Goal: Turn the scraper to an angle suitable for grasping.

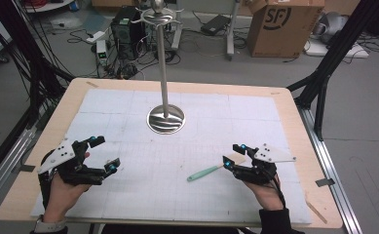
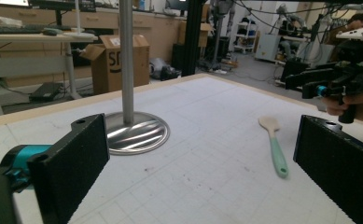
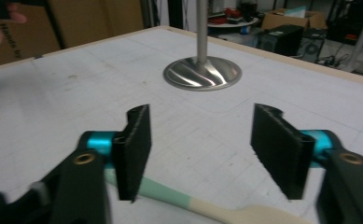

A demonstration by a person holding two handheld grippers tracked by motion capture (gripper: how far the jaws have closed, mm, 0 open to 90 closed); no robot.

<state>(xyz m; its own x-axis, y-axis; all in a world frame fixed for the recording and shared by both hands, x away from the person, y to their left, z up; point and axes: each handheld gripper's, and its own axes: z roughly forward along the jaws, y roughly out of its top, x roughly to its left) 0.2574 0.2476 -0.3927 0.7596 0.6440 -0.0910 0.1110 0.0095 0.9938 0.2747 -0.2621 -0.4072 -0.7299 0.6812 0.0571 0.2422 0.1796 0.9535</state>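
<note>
Green-handled spatula lies flat on the white mat, not yet lifted; the pick-up appears barely begun. Right gripper hovers just above the pale blade end, jaws half spread with nothing pinched. Left gripper rests well apart, jaws wide and empty. Metal stand lies beyond both.
</note>
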